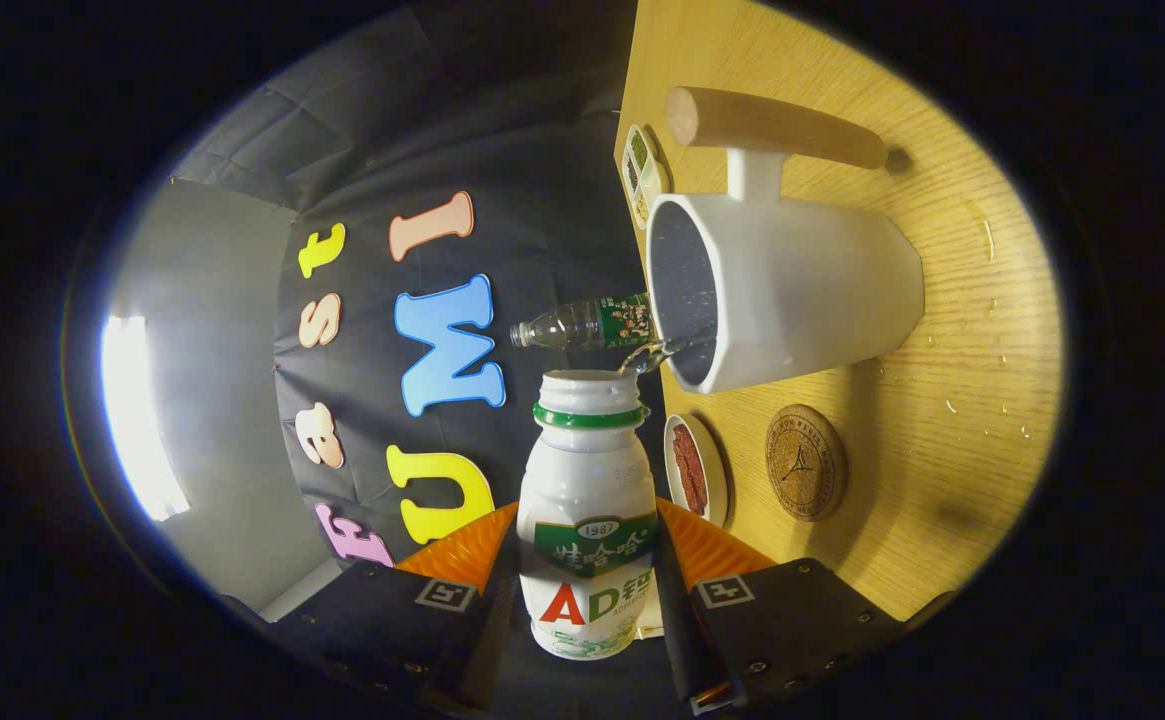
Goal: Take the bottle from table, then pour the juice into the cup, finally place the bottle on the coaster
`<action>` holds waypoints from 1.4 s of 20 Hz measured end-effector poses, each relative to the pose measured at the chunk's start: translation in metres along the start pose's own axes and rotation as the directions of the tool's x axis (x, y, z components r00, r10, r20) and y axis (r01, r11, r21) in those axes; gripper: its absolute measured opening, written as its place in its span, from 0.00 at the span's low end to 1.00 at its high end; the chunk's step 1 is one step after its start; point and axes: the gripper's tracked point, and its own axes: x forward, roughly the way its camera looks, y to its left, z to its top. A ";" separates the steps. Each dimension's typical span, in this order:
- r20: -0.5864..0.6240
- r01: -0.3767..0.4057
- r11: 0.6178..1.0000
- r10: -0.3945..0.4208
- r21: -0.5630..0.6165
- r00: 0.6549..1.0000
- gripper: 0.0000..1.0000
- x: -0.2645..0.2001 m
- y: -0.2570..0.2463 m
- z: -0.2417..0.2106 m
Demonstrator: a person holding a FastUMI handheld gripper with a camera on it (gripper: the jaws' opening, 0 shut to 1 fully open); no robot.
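White bottle (pixel 587 520) in claw (pixel 587 610), mouth toward cup (pixel 792 300).

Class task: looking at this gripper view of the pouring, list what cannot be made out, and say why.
- How full the cup is: gripper view, its inside is dark.
- The clear bottle beyond: its base is hidden behind the cup.
- The juice bottle, gripped by the gripper: its level is hidden by opaque walls.
- The coaster motif: too small.

Glossy plastic bottle (pixel 587 510), smooth white cup (pixel 792 290), grained wooden table (pixel 972 330), cork coaster (pixel 805 462)
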 end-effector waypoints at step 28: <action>0.049 -0.016 0.996 0.011 0.089 0.999 0.65 -0.015 0.006 0.011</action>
